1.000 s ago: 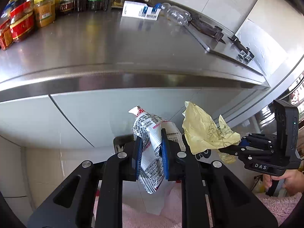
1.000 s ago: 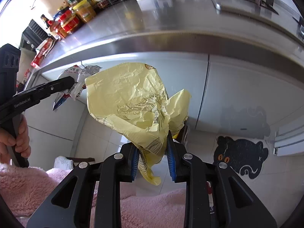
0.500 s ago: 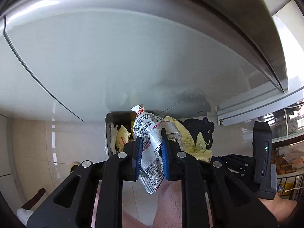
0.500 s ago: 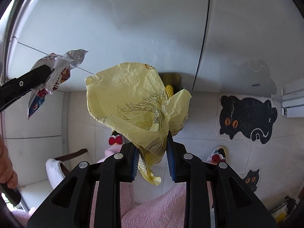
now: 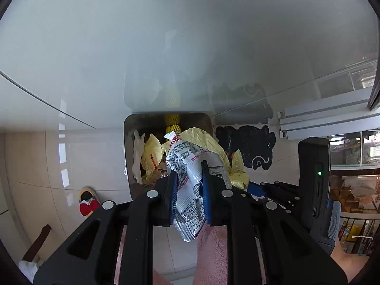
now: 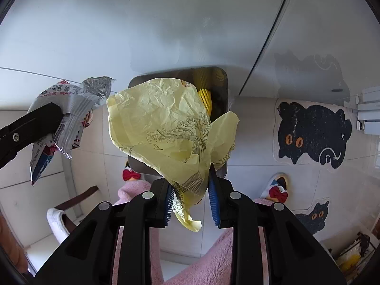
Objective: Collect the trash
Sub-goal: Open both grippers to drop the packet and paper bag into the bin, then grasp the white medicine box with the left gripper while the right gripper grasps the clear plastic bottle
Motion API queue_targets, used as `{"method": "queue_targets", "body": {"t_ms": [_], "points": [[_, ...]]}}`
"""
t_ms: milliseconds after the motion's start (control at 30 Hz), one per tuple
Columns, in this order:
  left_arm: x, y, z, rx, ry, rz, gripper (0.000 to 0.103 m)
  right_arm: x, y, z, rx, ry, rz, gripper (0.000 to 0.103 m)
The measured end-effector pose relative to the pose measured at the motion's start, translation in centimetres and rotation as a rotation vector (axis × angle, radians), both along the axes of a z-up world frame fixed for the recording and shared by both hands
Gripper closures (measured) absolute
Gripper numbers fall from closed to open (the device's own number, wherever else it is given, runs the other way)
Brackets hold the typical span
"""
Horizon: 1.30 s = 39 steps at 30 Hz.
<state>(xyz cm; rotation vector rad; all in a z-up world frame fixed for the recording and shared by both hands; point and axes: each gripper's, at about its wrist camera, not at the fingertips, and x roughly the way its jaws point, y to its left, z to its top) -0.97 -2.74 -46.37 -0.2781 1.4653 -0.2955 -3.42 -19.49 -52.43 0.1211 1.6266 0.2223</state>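
My left gripper is shut on a crumpled silver snack wrapper with red and black print; the same silver snack wrapper shows at the left of the right wrist view. My right gripper is shut on a crumpled pale yellow paper wrapper, also seen as the yellow paper wrapper behind the silver one. Both point steeply down over a dark rectangular trash bin, the trash bin standing against the cabinet. It holds yellow and white scraps and a yellow foam net.
Pale cabinet doors rise right behind the bin. Black cat-shaped floor mats lie to the right on the tiled floor. Slippers with red bows sit near the bin. Pink fleece-clad legs are below the grippers.
Both grippers have dropped from counter height and tilted down; the steel counter has left view and the bin now lies below them. Both wrappers stay gripped.
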Motion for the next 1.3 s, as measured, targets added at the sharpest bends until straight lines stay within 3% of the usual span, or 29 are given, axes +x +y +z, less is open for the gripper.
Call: {"method": "queue_targets", "body": {"t_ms": [167,333,467,500,533,600,767,833,1000,1300], "points": [[0.7,-0.1,-1.4,-0.009,0.027,-0.012,0.082,0.3,0.1,-1.1,0.019,0.013,-0.008,0.073],[1.0,-0.1,-1.3,0.007,0.034,0.002,0.068,0.5,0.1,-1.0,0.032,-0.006,-0.017,0.066],[0.9,-0.1,-0.9,0.031,0.014,0.001,0.059,0.5,0.2,-1.0,0.021,-0.015,-0.02,0.042],[0.9,-0.2,-0.7,0.04,0.006,-0.002,0.052,0.4,0.2,-0.8,0.022,-0.019,-0.022,0.036],[0.9,-0.2,-0.6,0.047,0.0,-0.002,0.042,0.4,0.2,-0.7,0.019,-0.022,-0.02,0.034],[0.9,-0.1,-0.6,0.056,-0.01,-0.001,0.033,0.3,0.3,-0.4,0.004,-0.033,-0.008,0.026],[0.7,0.1,0.2,0.07,-0.024,0.013,0.016,-0.2,0.0,0.6,-0.008,-0.051,0.003,0.004],[0.6,0.2,0.8,0.075,-0.036,0.019,0.008,-0.3,-0.4,1.2,-0.008,-0.052,-0.001,0.003],[-0.1,0.5,2.9,0.077,-0.051,0.026,0.008,-0.9,-1.2,4.2,0.028,-0.074,-0.006,0.003],[-1.8,2.0,11.2,0.052,-0.144,0.078,0.008,-1.5,-2.0,14.7,0.094,-0.247,0.051,0.003]]}}
